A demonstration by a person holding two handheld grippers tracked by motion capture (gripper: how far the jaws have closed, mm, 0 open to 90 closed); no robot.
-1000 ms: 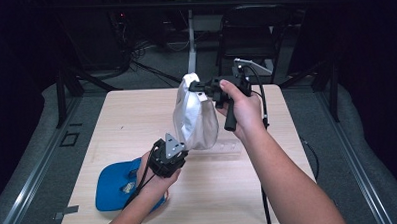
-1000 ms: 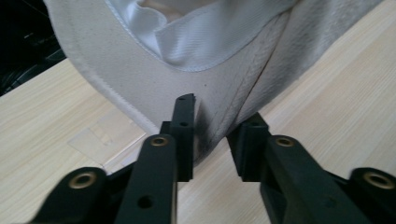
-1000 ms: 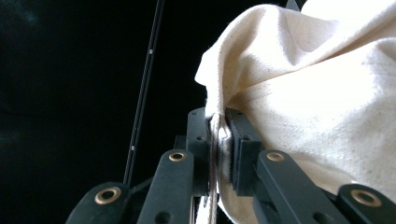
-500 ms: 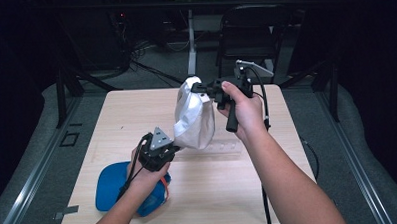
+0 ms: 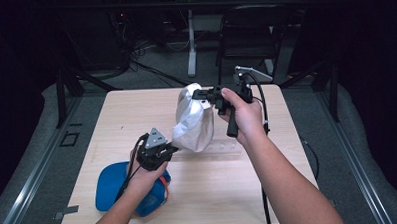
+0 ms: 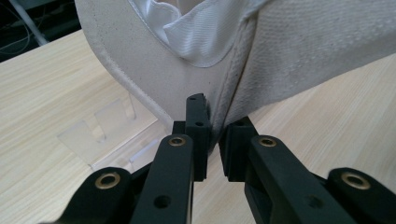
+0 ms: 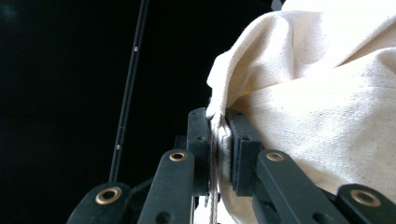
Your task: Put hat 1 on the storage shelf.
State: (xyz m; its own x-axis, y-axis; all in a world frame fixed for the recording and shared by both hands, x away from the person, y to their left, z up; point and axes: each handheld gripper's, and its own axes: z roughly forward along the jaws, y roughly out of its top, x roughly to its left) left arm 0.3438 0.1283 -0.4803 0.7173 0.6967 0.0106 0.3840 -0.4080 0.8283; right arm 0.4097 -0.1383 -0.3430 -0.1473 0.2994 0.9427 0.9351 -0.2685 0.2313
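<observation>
A white cloth bag (image 5: 192, 124) hangs above the table's middle. My right gripper (image 5: 196, 96) is shut on its top edge, and the fabric (image 7: 327, 116) is pinched between the pads of the right gripper (image 7: 218, 126). My left gripper (image 5: 174, 149) meets the bag's lower left corner. Its jaws have just been closing. In the left gripper view a seam of the cloth (image 6: 289, 60) is squeezed between the pads of the left gripper (image 6: 214, 135).
A blue fabric item (image 5: 114, 182) lies at the front left of the wooden table (image 5: 136, 109), under my left forearm. A clear acrylic stand (image 5: 223, 150) (image 6: 100, 133) rests on the table below the bag. A chair (image 5: 248, 30) stands beyond the far edge.
My left gripper has shifted a little to the left along the bag's lower edge, and its jaws have closed on the cloth. The right hand and the bag's top have stayed put.
</observation>
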